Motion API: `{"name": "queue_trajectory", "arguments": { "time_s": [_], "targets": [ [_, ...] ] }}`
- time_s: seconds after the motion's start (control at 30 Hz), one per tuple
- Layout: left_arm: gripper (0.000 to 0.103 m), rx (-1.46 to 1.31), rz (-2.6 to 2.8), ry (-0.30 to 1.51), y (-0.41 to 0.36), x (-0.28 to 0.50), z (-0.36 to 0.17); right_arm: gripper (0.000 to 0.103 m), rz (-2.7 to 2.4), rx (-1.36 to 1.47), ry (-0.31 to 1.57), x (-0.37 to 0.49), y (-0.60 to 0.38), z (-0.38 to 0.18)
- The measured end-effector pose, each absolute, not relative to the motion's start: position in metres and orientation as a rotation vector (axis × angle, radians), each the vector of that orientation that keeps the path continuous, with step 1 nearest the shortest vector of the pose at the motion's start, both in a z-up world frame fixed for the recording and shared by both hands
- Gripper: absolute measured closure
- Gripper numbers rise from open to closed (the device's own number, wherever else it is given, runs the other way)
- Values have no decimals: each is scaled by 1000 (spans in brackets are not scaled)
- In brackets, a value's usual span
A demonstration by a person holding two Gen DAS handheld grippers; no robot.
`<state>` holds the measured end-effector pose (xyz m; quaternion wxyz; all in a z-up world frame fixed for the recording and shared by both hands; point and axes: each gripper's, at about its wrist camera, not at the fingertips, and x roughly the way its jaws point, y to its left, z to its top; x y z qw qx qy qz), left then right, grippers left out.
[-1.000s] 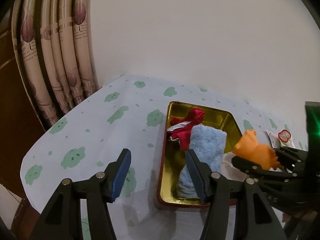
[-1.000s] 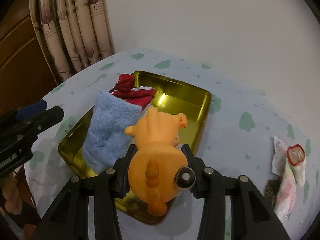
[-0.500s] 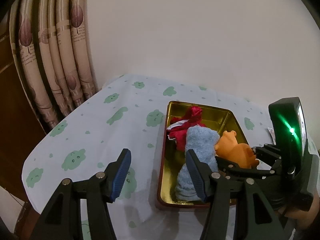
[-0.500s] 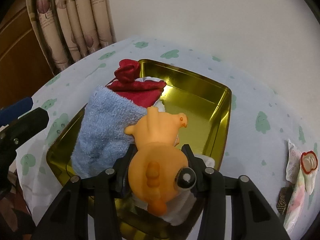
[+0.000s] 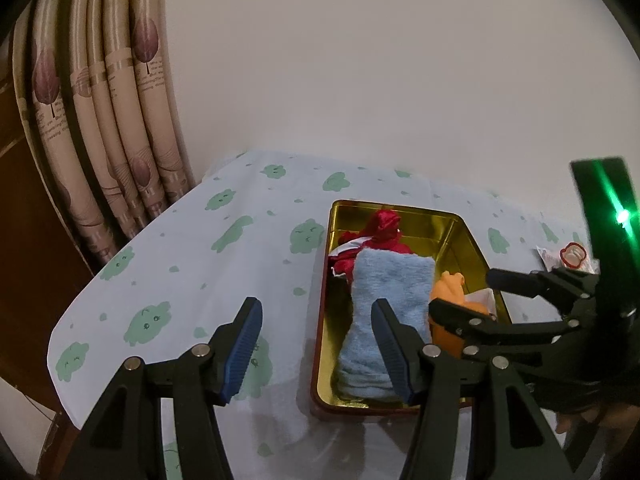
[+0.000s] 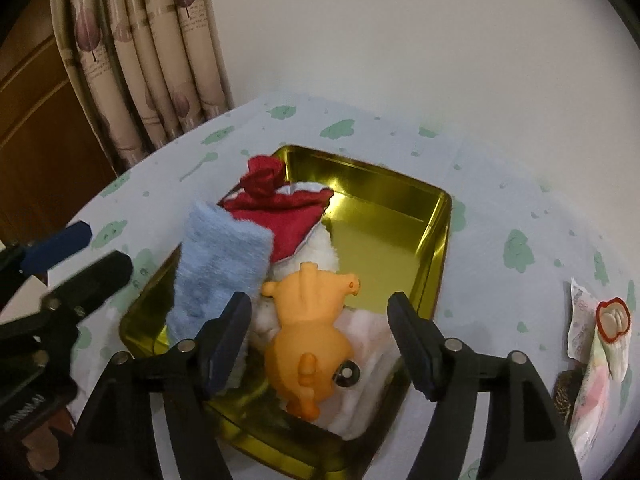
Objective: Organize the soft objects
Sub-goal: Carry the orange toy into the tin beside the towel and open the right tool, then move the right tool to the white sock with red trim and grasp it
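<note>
Orange rubber toy (image 6: 310, 344) lying in gold tin (image 6: 400, 196) beside blue towel (image 6: 224, 264), right gripper (image 6: 320, 340) jaws opening around it, pads clear, left gripper (image 5: 316, 344) jaws spread, empty, over tabletop (image 5: 180, 264).

I'm looking into a home room: leaf-print curtains (image 5: 120, 128) hang beside a wooden door (image 6: 36, 120), and a cloud-patterned cloth (image 5: 208, 264) covers the worktop against a plain wall (image 5: 380, 72).

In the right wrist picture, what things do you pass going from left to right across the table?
Blue towel → orange rubber toy → bare gold floor of the tin tray → packet with a red ring on it.
</note>
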<state>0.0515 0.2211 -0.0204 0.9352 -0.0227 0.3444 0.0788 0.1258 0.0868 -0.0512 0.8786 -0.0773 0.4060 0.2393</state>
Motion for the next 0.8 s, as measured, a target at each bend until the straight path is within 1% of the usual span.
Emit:
{"name": "queue_trajectory", "arguments": {
  "time_s": [0.37,0.8],
  "targets": [
    [45,-42,162,709,221,52,-21,31,462,-103,800,105,46,-31],
    [45,-18,165,708,215,50,-22,30,277,-49,811,81,-64,-40]
  ]
}}
